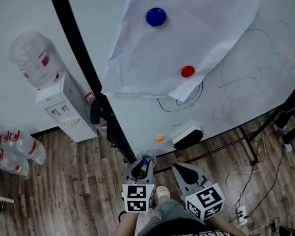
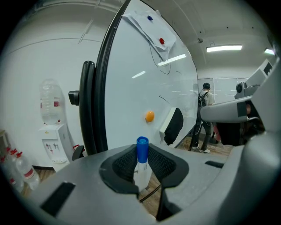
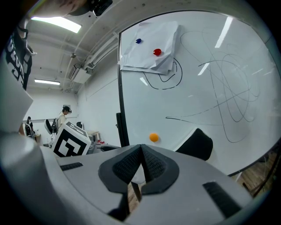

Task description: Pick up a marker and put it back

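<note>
Left gripper [image 2: 141, 159] is clenched on one marker [image 2: 141, 171] (upright between the pads). Right gripper [image 3: 141, 163] is closed on nothing. Only the left gripper view shows the marker's white barrel; the head view shows just its blue cap [image 1: 144, 161]. Three magnets sit on the whiteboard [image 1: 148, 120]: blue magnet [image 1: 156, 16], red magnet [image 1: 187, 71], orange magnet [image 1: 160, 138].

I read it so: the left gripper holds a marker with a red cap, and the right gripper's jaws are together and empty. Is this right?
Not fully. The marker in the left gripper has a blue cap, not a red one; the left gripper view shows it. The right gripper has its jaws together and empty.
</note>
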A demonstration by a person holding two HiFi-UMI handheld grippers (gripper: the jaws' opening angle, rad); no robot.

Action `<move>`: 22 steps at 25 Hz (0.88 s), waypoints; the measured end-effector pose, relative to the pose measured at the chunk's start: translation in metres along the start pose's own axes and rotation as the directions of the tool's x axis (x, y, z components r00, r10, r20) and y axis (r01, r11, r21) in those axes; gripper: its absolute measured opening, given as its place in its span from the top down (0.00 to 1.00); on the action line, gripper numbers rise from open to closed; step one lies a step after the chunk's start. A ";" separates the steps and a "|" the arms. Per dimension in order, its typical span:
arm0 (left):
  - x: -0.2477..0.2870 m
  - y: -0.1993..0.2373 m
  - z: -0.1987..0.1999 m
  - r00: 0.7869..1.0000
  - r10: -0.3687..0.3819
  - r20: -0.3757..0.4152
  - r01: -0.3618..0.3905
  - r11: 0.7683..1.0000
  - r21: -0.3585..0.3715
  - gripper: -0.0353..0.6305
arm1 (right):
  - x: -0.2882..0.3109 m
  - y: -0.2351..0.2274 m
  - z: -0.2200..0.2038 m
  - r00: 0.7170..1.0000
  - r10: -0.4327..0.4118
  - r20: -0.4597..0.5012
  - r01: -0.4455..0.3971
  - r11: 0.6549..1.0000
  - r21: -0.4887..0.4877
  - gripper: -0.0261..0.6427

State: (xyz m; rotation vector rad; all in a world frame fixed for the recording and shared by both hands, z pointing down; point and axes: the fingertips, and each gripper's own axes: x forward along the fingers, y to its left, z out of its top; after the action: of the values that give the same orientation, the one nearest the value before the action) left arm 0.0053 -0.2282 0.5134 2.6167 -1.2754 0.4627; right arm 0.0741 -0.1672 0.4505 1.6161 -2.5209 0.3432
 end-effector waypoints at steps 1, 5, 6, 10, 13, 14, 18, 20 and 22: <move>0.000 -0.001 -0.002 1.000 -0.002 -0.004 0.002 1.000 0.002 0.83 | 0.000 0.000 0.000 1.000 0.001 0.000 -0.001 1.000 0.000 0.97; 0.003 -0.002 -0.010 1.000 -0.005 -0.017 0.005 1.000 0.011 0.83 | 0.001 0.000 -0.001 1.000 0.002 -0.002 -0.002 1.000 -0.001 0.97; 0.003 -0.003 -0.010 1.000 -0.009 -0.016 0.009 1.000 0.010 0.83 | 0.001 -0.001 -0.001 1.000 0.002 -0.003 -0.002 1.000 -0.001 0.97; 0.004 -0.006 -0.010 1.000 -0.017 -0.017 0.017 1.000 0.012 0.83 | 0.001 -0.001 -0.001 1.000 0.003 -0.004 -0.003 1.000 -0.002 0.97; 0.002 -0.008 -0.011 1.000 -0.019 -0.022 0.019 1.000 0.011 0.83 | 0.001 -0.001 -0.001 1.000 0.004 -0.005 -0.004 1.000 -0.002 0.97; 0.002 -0.008 -0.011 1.000 -0.020 -0.024 0.020 1.000 0.015 0.83 | 0.001 -0.001 -0.001 1.000 0.004 -0.005 -0.004 1.000 -0.003 0.97; 0.003 -0.011 -0.019 0.998 -0.023 -0.061 0.027 0.998 0.057 0.82 | 0.001 0.000 -0.002 1.000 0.008 -0.007 -0.008 1.000 -0.004 0.97; 0.005 -0.012 -0.025 0.997 -0.022 -0.075 0.029 0.996 0.081 0.82 | 0.001 0.002 -0.002 1.000 0.010 -0.007 -0.010 1.000 -0.006 0.97; 0.007 -0.013 -0.029 0.997 -0.025 -0.078 0.032 0.995 0.090 0.82 | 0.000 0.004 -0.001 1.000 0.015 -0.007 -0.015 1.000 -0.008 0.97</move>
State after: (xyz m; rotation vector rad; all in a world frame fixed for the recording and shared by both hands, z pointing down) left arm 0.0140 -0.2164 0.5426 2.6592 -1.2191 0.6241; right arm 0.0706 -0.1657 0.4516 1.5913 -2.5270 0.3389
